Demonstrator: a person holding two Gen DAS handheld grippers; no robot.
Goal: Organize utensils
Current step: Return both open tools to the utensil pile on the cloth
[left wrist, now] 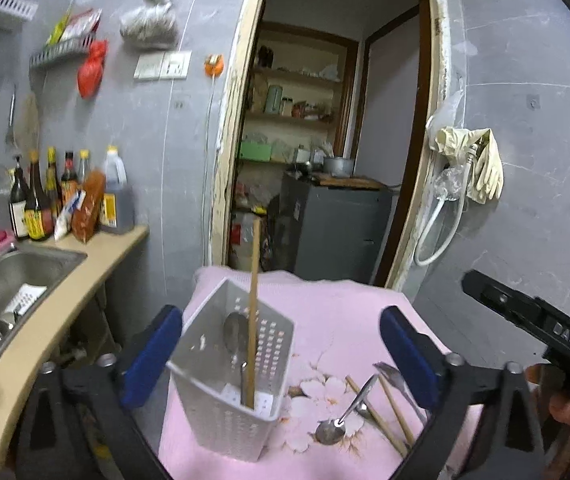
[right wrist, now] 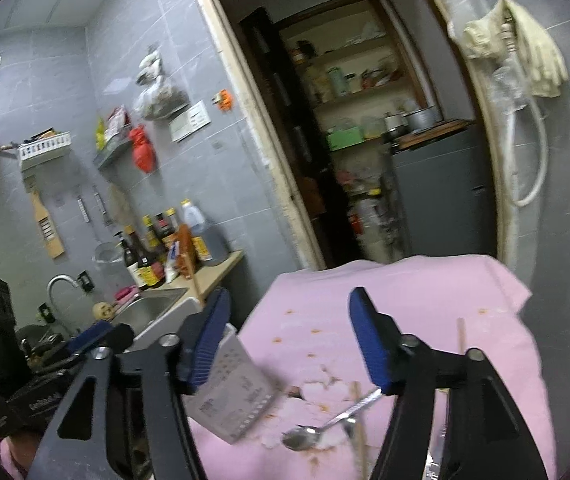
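Note:
A white perforated utensil holder [left wrist: 233, 384] stands on a pink floral cloth [left wrist: 325, 312]. A wooden chopstick [left wrist: 253, 312] and a metal spoon [left wrist: 236, 336] stand upright in it. My left gripper [left wrist: 281, 356] is open wide with the holder between its jaws, its blue pads [left wrist: 153, 356] off the walls. To the holder's right lie a spoon [left wrist: 343, 420], chopsticks [left wrist: 377, 416] and a fork [left wrist: 397, 380]. My right gripper [right wrist: 291, 344] is open and empty above the cloth, with the holder [right wrist: 237, 396] by its left finger and the loose spoon [right wrist: 325, 428] below.
A steel sink [left wrist: 17, 276] and sauce bottles [left wrist: 65, 200] sit on the beige counter [left wrist: 85, 280] to the left. Behind the table is a doorway [left wrist: 325, 140] with a grey cabinet [left wrist: 337, 228]. Gloves [left wrist: 481, 164] and a hose hang on the right wall.

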